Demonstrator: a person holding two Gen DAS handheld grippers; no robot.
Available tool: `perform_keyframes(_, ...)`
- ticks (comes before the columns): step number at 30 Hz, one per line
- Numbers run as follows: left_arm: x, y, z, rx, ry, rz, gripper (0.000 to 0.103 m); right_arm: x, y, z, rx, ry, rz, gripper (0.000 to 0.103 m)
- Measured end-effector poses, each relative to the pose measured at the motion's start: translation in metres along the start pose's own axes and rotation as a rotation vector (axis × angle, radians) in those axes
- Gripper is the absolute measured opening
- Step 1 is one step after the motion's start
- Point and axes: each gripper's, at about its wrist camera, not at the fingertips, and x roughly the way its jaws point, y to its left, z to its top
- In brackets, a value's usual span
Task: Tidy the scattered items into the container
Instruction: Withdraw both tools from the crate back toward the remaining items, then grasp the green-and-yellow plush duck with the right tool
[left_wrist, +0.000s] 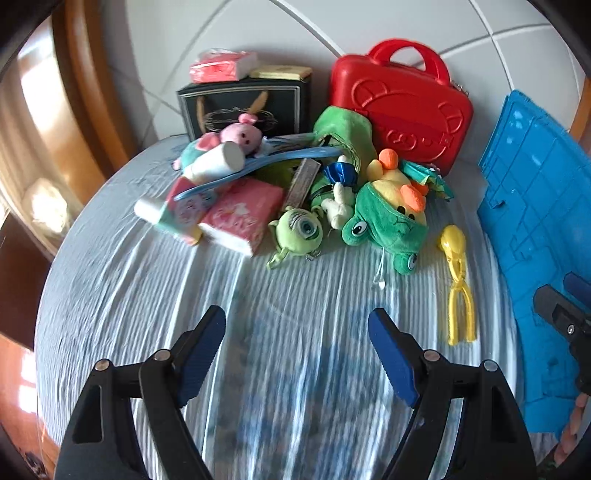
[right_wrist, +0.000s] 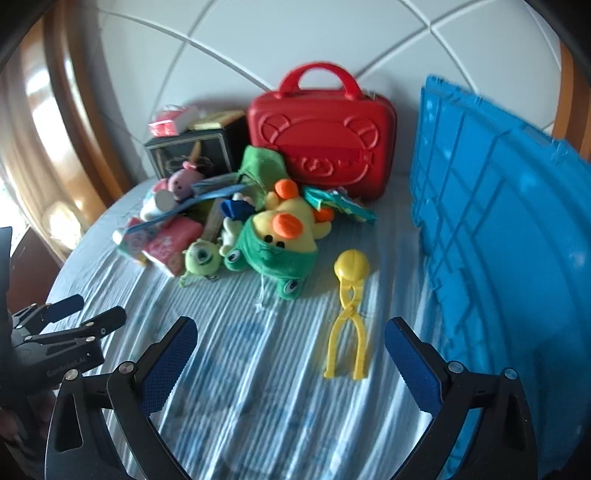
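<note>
**Both grippers empty over the striped bed, toys piled ahead**

The left gripper (left_wrist: 297, 325) has its blue-padded fingers (left_wrist: 201, 354) spread wide with only the blue-and-white striped bedsheet (left_wrist: 147, 288) between them. The right gripper (right_wrist: 290, 334) stands just as wide and also holds nothing; its body shows at the right edge of the left wrist view, and the left one at the left edge of the right wrist view, where faint lettering on the black frame is too blurred to read with confidence.

Nearest the right fingers (right_wrist: 413, 369) lies a yellow plastic scoop tong (right_wrist: 347, 314), its handles toward the camera, just ahead and between the fingertips, apart from them. Beyond it sits the heap: a yellow duck plush in a green frog hood (right_wrist: 280, 243), a one-eyed green monster plush (left_wrist: 297, 232), a pink printed tissue pack (left_wrist: 240, 218), a pink bunny plush (left_wrist: 242, 134) and a white cylinder (left_wrist: 218, 162) crossed by a blue strap (left_wrist: 258, 166).

Behind the heap stand a black box (left_wrist: 240, 107) and a red hard case (right_wrist: 321, 140) with an embossed bear face. The blue plastic crate (right_wrist: 498, 229), the container, rises at the right, beside the right gripper and well apart from the heap.
</note>
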Motion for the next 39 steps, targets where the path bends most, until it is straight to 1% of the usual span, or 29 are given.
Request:
perform_keyframes(4,0.040,-0.009,0.023,0.013,0.016,-0.041,0.079,0.042,-0.008,0.017,0.047,0.040,0.023,0.103)
perform_keyframes(8,0.078,-0.022,0.047,0.039,0.020,-0.064,0.079,0.078,-0.018,0.039,0.099,0.044,0.028,0.103)
perform_keyframes(11,0.111,-0.032,0.067,0.060,0.016,-0.083,0.079,0.114,-0.027,0.059,0.142,0.059,0.052,0.103)
perform_keyframes(13,0.129,-0.038,0.081,0.080,-0.005,-0.095,0.079,0.137,-0.030,0.068,0.157,0.075,0.070,0.103)
perform_keyframes(14,0.136,-0.039,0.087,0.088,-0.018,-0.088,0.079,0.149,-0.032,0.073,0.163,0.076,0.065,0.102)
perform_keyframes(15,0.142,-0.040,0.096,0.090,-0.035,-0.066,0.079,0.158,-0.034,0.077,0.168,0.066,0.042,0.099)
perform_keyframes(16,0.148,-0.038,0.104,0.079,-0.056,-0.048,0.079,0.164,-0.036,0.081,0.166,0.053,0.002,0.096)
perform_keyframes(17,0.152,-0.036,0.111,0.064,-0.073,-0.044,0.079,0.171,-0.038,0.085,0.160,0.043,-0.043,0.088)
perform_keyframes(18,0.157,-0.033,0.117,0.052,-0.084,-0.054,0.079,0.179,-0.041,0.088,0.156,0.039,-0.076,0.085)
perform_keyframes(19,0.165,-0.033,0.126,0.042,-0.085,-0.065,0.079,0.187,-0.045,0.091,0.162,0.043,-0.099,0.084)
perform_keyframes(21,0.185,-0.039,0.137,0.048,-0.063,-0.055,0.079,0.209,-0.055,0.094,0.179,0.063,-0.154,0.083)
perform_keyframes(23,0.211,-0.050,0.140,0.086,-0.011,-0.027,0.079,0.234,-0.061,0.094,0.167,0.103,-0.200,0.083)
perform_keyframes(24,0.225,-0.053,0.139,0.085,0.010,-0.026,0.080,0.245,-0.061,0.093,0.155,0.130,-0.200,0.083)
perform_keyframes(25,0.232,-0.050,0.138,0.056,0.026,-0.042,0.080,0.257,-0.060,0.091,0.143,0.163,-0.184,0.083)
perform_keyframes(26,0.233,-0.045,0.136,0.023,0.034,-0.055,0.080,0.262,-0.059,0.091,0.139,0.175,-0.172,0.083)
perform_keyframes(29,0.232,-0.033,0.125,-0.020,0.084,-0.091,0.077,0.260,-0.054,0.090,0.123,0.201,-0.106,0.081)
perform_keyframes(30,0.229,-0.029,0.118,-0.024,0.090,-0.083,0.077,0.258,-0.051,0.089,0.114,0.211,-0.086,0.081)
perform_keyframes(33,0.206,-0.021,0.096,0.027,0.066,-0.025,0.076,0.242,-0.032,0.081,0.082,0.203,-0.036,0.081)
perform_keyframes(37,0.178,-0.007,0.070,0.051,0.057,0.009,0.076,0.220,-0.011,0.062,0.079,0.224,0.034,0.081)
perform_keyframes(39,0.161,0.002,0.058,0.049,0.056,0.018,0.076,0.211,-0.004,0.053,0.079,0.257,0.081,0.081)
